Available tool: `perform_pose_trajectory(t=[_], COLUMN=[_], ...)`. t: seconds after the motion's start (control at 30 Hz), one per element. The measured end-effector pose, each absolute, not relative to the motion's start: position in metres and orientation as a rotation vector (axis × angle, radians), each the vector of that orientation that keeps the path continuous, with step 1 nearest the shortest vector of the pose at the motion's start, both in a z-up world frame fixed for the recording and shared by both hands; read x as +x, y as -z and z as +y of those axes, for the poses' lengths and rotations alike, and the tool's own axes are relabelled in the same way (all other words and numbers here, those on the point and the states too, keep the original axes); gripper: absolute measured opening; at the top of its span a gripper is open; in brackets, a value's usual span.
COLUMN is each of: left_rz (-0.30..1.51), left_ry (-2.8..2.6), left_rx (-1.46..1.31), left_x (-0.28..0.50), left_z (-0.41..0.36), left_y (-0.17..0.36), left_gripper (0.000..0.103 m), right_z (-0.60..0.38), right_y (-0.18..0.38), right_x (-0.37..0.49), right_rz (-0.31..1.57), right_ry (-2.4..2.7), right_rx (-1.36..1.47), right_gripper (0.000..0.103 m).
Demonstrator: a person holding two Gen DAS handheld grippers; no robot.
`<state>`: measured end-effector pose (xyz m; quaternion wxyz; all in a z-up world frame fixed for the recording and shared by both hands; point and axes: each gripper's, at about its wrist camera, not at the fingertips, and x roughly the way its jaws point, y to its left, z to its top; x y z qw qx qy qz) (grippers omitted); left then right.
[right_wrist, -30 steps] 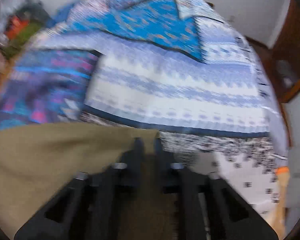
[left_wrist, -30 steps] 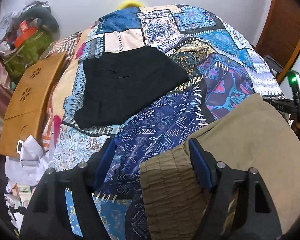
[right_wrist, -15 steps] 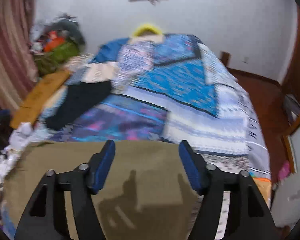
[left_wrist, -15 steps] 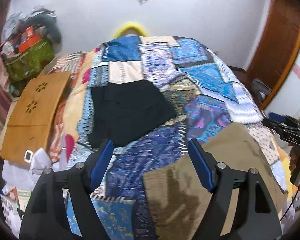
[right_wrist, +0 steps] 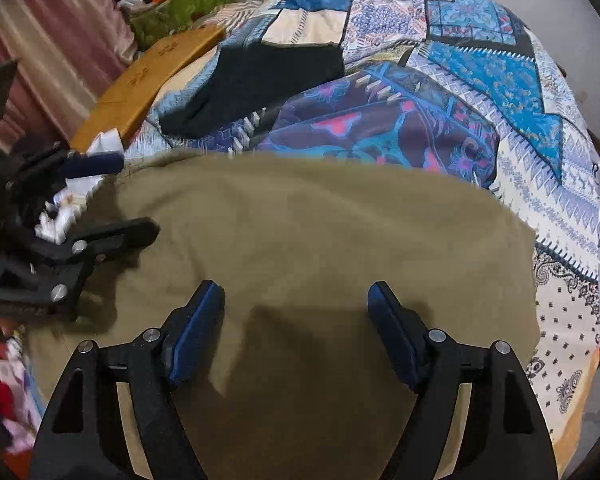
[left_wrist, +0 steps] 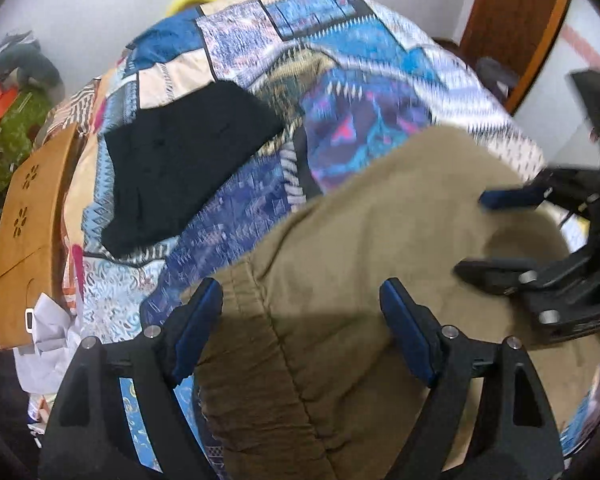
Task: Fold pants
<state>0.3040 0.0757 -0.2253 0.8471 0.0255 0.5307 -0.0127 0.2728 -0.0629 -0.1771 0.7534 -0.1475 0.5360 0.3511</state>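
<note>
While both our tongs hang above the cloth, each one has its two blue-padded fingers spread wide, and nothing is pinched between them. Our left gripper (left_wrist: 300,320) is over the gathered waistband end of the olive pants (left_wrist: 380,248), and the elastic seam runs down between its fingers. Our right gripper (right_wrist: 296,320) is over the smooth middle part of the same pants, and its shadow falls on the fabric just below it. In the left wrist view we see the right gripper again at the right edge, also spread, above the far side of the pants. In the right wrist view the left gripper shows at the left edge, above the border of the fabric.

The pants lie flat on the near part of the bed, on top of a patchwork bedcover (right_wrist: 480,80) in blue, purple and cream. The left wrist view is somewhat blurred. Farther up the bed, well apart from the olive pants, a black folded garment (left_wrist: 180,160) rests on the cover. Beside the bed on the left we see a wooden board (left_wrist: 28,208) with flower-shaped cutouts, some white crumpled cloth (left_wrist: 48,336) near its lower end, and a pile of things with a green bag (right_wrist: 172,4) against the wall. A striped curtain (right_wrist: 52,40) hangs behind it, and a brown door (left_wrist: 512,20) is at the right.
</note>
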Motion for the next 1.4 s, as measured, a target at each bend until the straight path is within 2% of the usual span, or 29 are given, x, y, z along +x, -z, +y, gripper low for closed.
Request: perform_pose_trajectory(t=[0.07,0.37,0.53,0.9,1.13,1.4], left_rz=[1.097,1.062,1.053,1.044,1.008,0.998], left_ry=[0.016,0.014,0.018,0.009,-0.022,-0.04], left_rx=[0.081,0.109,0.14,0.013,-0.041,-0.18], left_x=[0.295,0.258,0.237,0.193,0.168,0.148], left_z=[0.072,0.064,0.06,0.072,0.078,0.091], left_y=[0.226,0.216,0.218,0.214,0.197,0.187], left_gripper=[0.087,0.088,0.093,0.094,0.094,0.094], right_z=[-0.071,-0.111,-0.136,-0.185,-0.188,-0.152], right_y=[0.173,0.163,0.16,0.162,0.148,0.119], right_x=[0.262,0.233,0.203,0.155,0.144,0.141], right_rz=[1.141,1.126,1.08,1.041,1.022,0.889], right_ry=[-0.754,-0.669,-0.61,-0.513,-0.498,-0.566], right_rx=[-0.344,-0.277,-0.241,-0.066,-0.043,-0.075], right_gripper=[0.08,0.081,0.082,0.088,0.088,0.088])
